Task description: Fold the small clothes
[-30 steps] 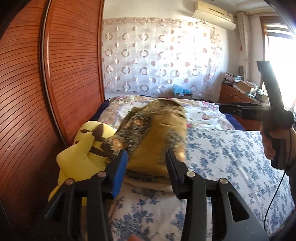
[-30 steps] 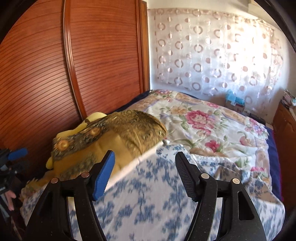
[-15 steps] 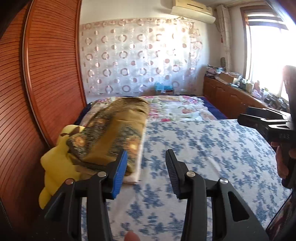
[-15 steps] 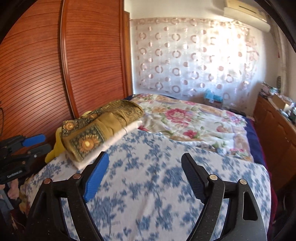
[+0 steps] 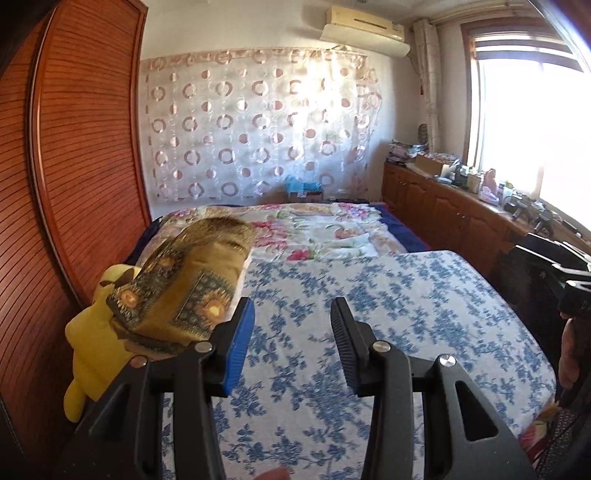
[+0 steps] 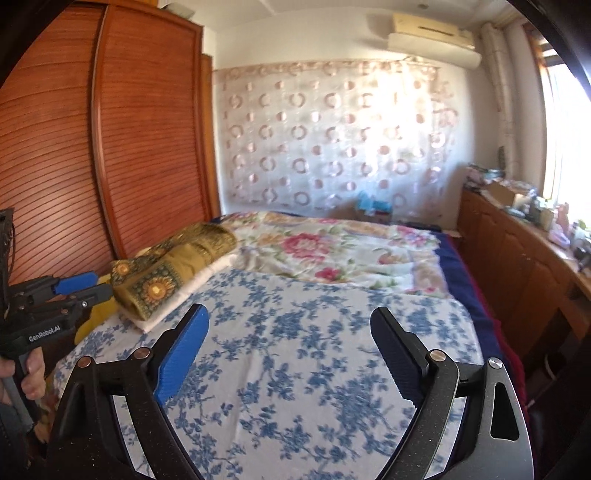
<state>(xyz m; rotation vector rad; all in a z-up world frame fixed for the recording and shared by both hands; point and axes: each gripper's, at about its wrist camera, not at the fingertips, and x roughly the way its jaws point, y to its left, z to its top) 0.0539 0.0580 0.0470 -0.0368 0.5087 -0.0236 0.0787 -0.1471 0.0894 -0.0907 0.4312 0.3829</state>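
**Both grippers hang empty over the bed, folded cloth stacked at its edge**

A person stands at the near end of a bed [image 6: 332, 369] spread with a blue-flowered sheet, a two-finger gripper in each hand. The left gripper [image 5: 291, 332] hovers above the sheet with its jaws partly apart — nothing lies between them, only the blue print below. The right gripper [image 6: 290, 343] hangs over the middle of the same sheet, its jaws spread wide and opening further, and they too have hold of nothing.

The folded cloth [image 6: 173, 269], gold-brown with sunflower squares along its border, lies at the left edge of the bed by the wooden wardrobe [image 6: 110, 147]. It rests on a folded white piece [image 6: 184, 299] that shows beneath it in the right-hand view. A yellow soft toy [image 5: 92, 339] sits just beside the stack, on the wardrobe side. Neither gripper touches the stack; the left one is the nearer of the two.

Farther up the bed lies a quilt [image 6: 332, 251] with red and pink flowers. A sheer curtain [image 5: 258, 129] with a ring pattern covers the far wall under an air conditioner [image 5: 365, 29], and a low wooden cabinet [image 5: 443, 210] runs along the sunlit window — its top crowded with small items too small to tell apart.
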